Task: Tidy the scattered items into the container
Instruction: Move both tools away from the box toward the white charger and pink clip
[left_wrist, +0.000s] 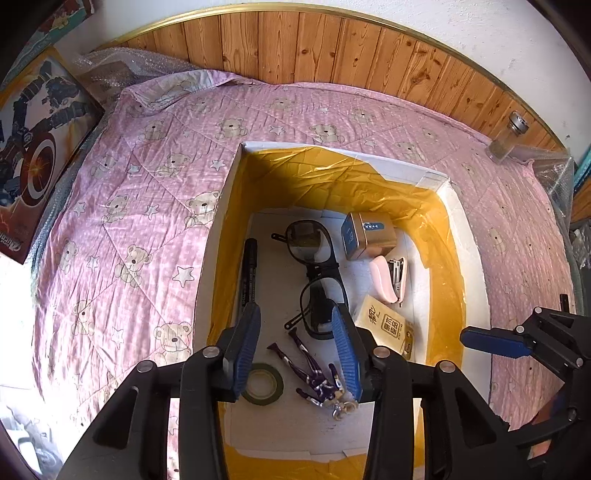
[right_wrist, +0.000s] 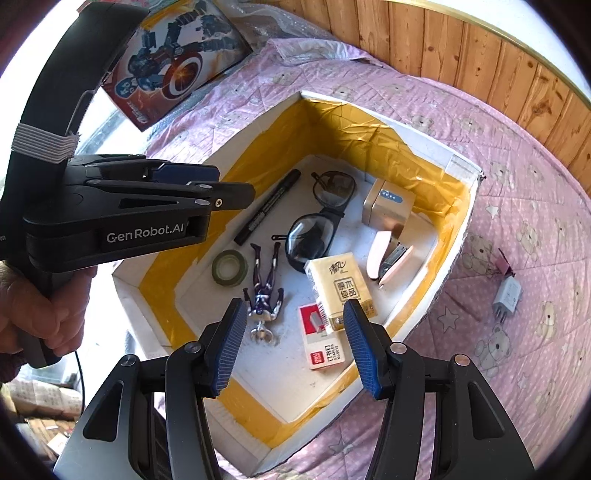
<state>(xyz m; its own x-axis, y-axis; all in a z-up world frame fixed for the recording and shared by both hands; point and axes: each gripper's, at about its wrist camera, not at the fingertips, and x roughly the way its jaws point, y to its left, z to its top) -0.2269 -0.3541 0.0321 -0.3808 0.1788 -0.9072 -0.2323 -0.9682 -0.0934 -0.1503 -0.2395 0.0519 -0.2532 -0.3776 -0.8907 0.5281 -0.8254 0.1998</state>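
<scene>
Left wrist view: the left claw (left_wrist: 297, 345) hangs over the near part of the white box lined with yellow tape (left_wrist: 476, 266), its blue-padded fingers spread with nothing between them.
Right wrist view: the right claw (right_wrist: 295, 345) is over the box's near corner, fingers spread apart and empty; the left claw (right_wrist: 207, 184) shows side-on at the left, gripped by a hand (right_wrist: 40, 317).
Box: it sits on the bed's pink quilt printed with bears and stars (left_wrist: 147, 184), in front of a wooden plank wall (left_wrist: 332, 48).
Inside the box, left side: a black marker pen (left_wrist: 248, 273) lies along the left wall; a roll of dark green tape (left_wrist: 263, 384) lies flat near it.
Inside the box, middle: black-framed glasses (left_wrist: 314, 266) lie open; a small purple and silver toy figure (left_wrist: 317, 380) lies below them.
Inside the box, right side: a gold tin with a blue label (left_wrist: 369, 236) is by the far wall, a pink stapler (left_wrist: 389, 280) just beside it, and a yellow tissue packet (left_wrist: 388, 325) nearer.
Staples: a red and white staple box (right_wrist: 325, 343) lies partly under the tissue packet.
Outside the box: a white plug adapter (right_wrist: 508, 297) lies on the quilt to the right, well apart from the box wall.
Edges: a glass jar with a metal lid (left_wrist: 509, 138) stands at the quilt's far right; a toy box with robot artwork (left_wrist: 33, 155) lies at the left.
</scene>
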